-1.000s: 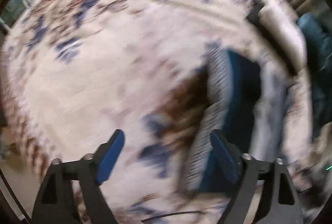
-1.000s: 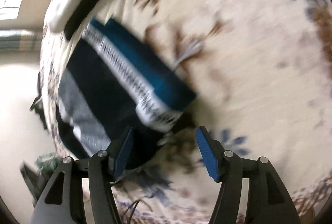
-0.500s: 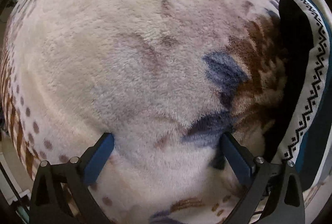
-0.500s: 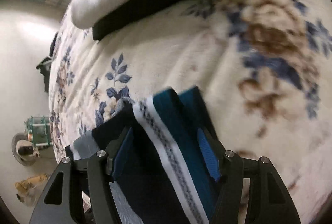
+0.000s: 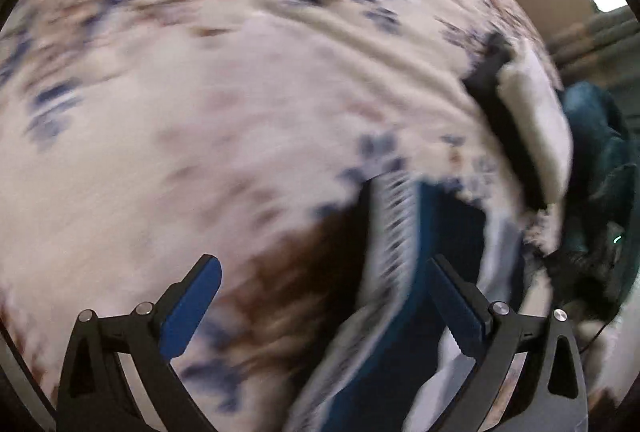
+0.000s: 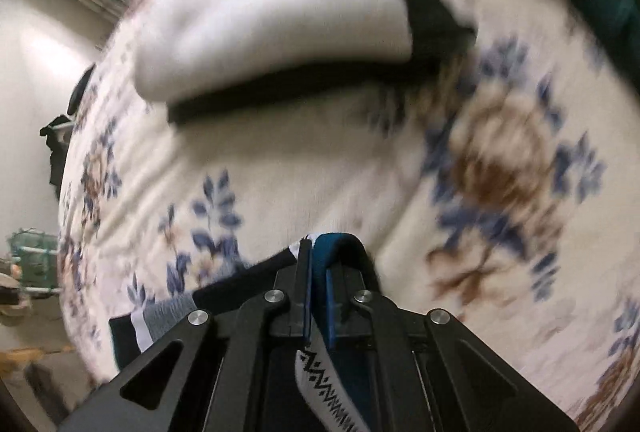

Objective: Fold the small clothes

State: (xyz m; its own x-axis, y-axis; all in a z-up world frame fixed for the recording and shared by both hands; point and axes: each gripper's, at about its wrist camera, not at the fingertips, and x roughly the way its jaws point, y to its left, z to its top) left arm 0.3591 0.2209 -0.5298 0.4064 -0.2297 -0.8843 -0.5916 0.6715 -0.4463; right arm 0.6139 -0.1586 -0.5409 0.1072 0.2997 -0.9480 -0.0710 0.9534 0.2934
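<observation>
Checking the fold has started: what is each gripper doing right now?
Left gripper: open, holding nothing.
Right gripper: just closed, pinching the teal edge of the garment.

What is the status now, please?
Right tool just closed, shut on striped garment. Left tool open, holds nothing. White pillow beyond, apart.

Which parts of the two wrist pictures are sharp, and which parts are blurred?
Left wrist view: the floral fleece blanket and the teal, black and white patterned garment are smeared by motion; only the open left hand-held gripper is sharp. Right wrist view: the blanket is softly blurred, but the right hand-held gripper, shut on the garment's teal edge, stays sharp. Both views bulge like a fisheye.
</observation>
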